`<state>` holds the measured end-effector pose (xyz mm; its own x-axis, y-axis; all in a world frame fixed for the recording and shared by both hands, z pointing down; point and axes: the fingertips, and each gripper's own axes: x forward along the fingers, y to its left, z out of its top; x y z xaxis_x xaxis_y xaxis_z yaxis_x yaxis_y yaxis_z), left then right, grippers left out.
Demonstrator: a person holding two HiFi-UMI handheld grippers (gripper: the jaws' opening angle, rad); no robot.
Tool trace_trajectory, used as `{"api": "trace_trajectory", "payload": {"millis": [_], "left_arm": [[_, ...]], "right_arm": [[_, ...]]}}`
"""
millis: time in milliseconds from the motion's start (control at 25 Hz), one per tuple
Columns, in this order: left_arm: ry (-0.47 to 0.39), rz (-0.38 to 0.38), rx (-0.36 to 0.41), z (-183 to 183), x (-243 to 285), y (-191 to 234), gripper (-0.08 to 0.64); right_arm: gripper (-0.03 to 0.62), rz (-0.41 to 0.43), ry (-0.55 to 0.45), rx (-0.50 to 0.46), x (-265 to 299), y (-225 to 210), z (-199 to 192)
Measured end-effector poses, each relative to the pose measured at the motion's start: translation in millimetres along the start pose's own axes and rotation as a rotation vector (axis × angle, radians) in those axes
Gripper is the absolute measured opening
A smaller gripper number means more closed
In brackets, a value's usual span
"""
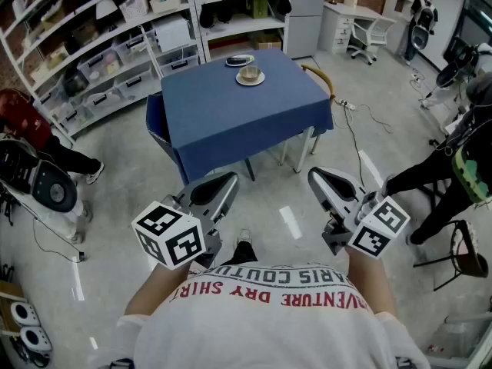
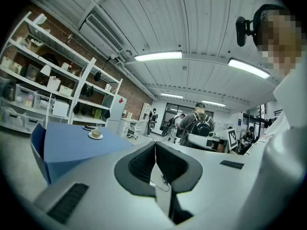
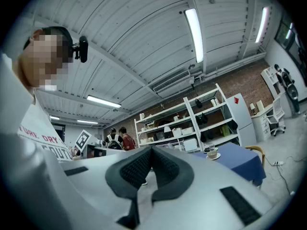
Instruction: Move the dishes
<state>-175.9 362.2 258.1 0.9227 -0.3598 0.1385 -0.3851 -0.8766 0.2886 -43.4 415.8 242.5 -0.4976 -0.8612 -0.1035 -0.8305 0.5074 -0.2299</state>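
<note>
Only the head view takes in the whole layout. The table (image 1: 231, 121), draped in blue cloth, is seen ahead of both grippers and well apart from them. At its far edge a cup on a saucer (image 1: 250, 75) is set, with a dark dish (image 1: 240, 60) just behind it, on the side nearer the shelving (image 1: 100, 60) that runs behind and to the left of the table. The left gripper (image 1: 227, 180) and the right gripper (image 1: 317, 177) are held side by side short of the table's near edge, over the floor.

The jaws are shown plainly only in the gripper views. In the left gripper view the ribbed pads are pressed together at the tips and nothing is pinched between them. The same is seen in the right gripper view, where the jaws are closed on nothing.

A blue chair (image 1: 157, 125) is tucked against the table's left side, and a wooden chair (image 1: 319, 75) stands at its far right corner. A cable (image 1: 361, 118) is trailed across the floor to the right of the table.

A person with a backpack (image 2: 197, 123), well to the right of the table, is seen in the left gripper view alone. Two people (image 3: 120, 139) standing left of the shelving are seen only in the right gripper view. Open floor lies between the grippers and the table's near edge.
</note>
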Motion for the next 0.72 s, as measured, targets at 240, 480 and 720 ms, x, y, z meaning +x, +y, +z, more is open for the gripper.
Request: {"api": "trace_trajectory", "payload": {"millis": [240, 480, 720], "left_arm": [[0.024, -0.016, 0.022, 0, 11, -9, 0.028], [0.029, -0.031, 0.014, -3, 25, -10, 0.028], [0.055, -0.071, 0.005, -16, 44, -7, 0.028]], "right_arm": [[0.023, -0.020, 0.011, -0.010, -14, -2, 0], [0.023, -0.101, 0.002, 0.009, -31, -19, -5], [0.025, -0.155, 0.001, 0.021, -37, -41, -15]]}}
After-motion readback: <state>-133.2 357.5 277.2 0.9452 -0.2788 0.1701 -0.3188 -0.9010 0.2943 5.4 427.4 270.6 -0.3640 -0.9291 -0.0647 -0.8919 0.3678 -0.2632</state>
